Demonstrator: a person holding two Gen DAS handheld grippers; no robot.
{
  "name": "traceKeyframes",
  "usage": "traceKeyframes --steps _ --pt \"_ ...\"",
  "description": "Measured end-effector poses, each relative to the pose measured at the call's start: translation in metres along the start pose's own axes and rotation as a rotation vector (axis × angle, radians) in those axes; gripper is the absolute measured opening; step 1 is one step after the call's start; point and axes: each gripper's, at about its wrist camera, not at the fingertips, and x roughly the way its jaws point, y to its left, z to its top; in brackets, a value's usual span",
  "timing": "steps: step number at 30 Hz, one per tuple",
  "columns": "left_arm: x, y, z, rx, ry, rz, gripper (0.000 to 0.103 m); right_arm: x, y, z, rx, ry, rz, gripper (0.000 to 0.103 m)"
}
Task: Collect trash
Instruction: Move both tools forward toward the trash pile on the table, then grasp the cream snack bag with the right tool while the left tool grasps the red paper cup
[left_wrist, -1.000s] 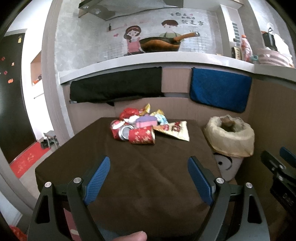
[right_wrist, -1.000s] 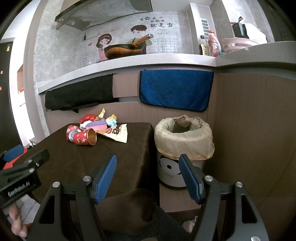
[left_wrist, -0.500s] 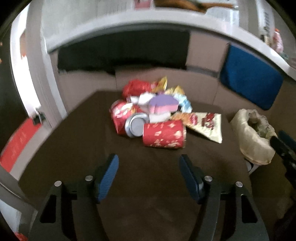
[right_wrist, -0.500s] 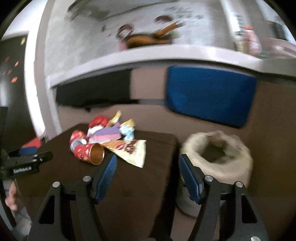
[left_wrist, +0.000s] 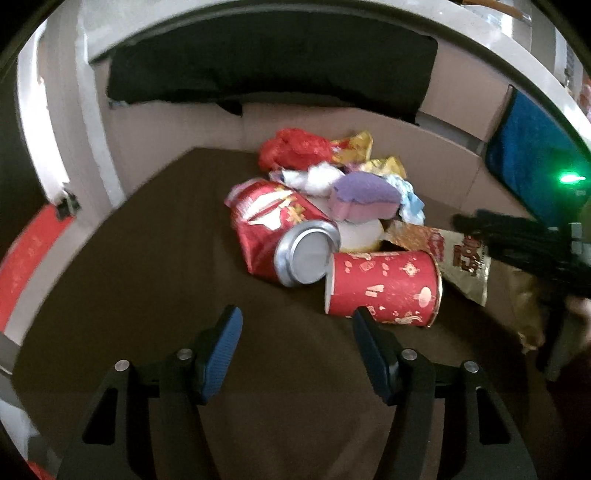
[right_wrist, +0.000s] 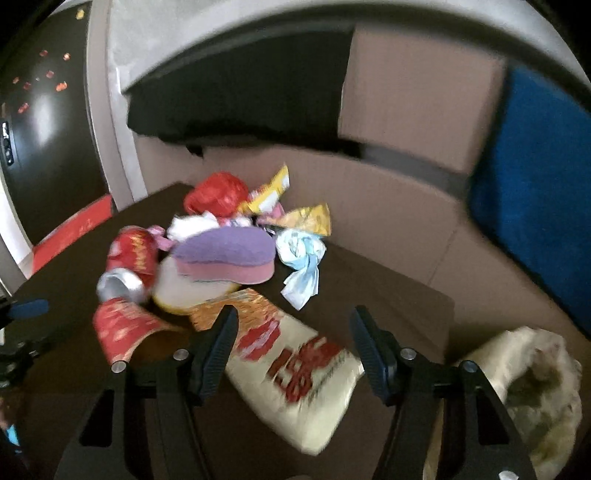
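Left wrist view: the left gripper (left_wrist: 295, 330) hovers with its jaws closing, nothing between them, just short of the red paper cup (left_wrist: 382, 286) and crushed can (left_wrist: 284, 232) heaped on the brown table (left_wrist: 129, 277).

Right wrist view: the right gripper (right_wrist: 291, 338) narrows over the snack bag (right_wrist: 295, 363), not yet pinching; the lined bin (right_wrist: 524, 391) waits beside the table. The pick-up step looks at hand; next, a lower reach and firm squeeze.

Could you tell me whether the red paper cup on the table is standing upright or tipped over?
Tipped over: the red paper cup lies on its side on the brown table.
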Motion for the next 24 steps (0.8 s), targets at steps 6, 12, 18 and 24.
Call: traceKeyframes --steps 6,12,18,24 --pt "0.000 -0.004 -0.004 -0.017 0.014 -0.032 0.060 0.029 0.006 -0.033 -0.015 0.156 0.028 0.046" --pt "-0.010 -0.035 -0.002 -0.012 -0.020 -0.040 0.060 -0.009 -0.002 -0.069 0.041 0.151 0.005 0.005" --pt "-0.021 -0.076 0.000 0.004 -0.058 -0.029 0.060 -0.052 -0.026 -0.082 0.135 0.058 0.034 0.003" --pt "-0.014 -0.115 -0.001 0.094 -0.200 0.215 0.060 -0.080 -0.041 -0.095 0.204 -0.012 0.081 0.008"
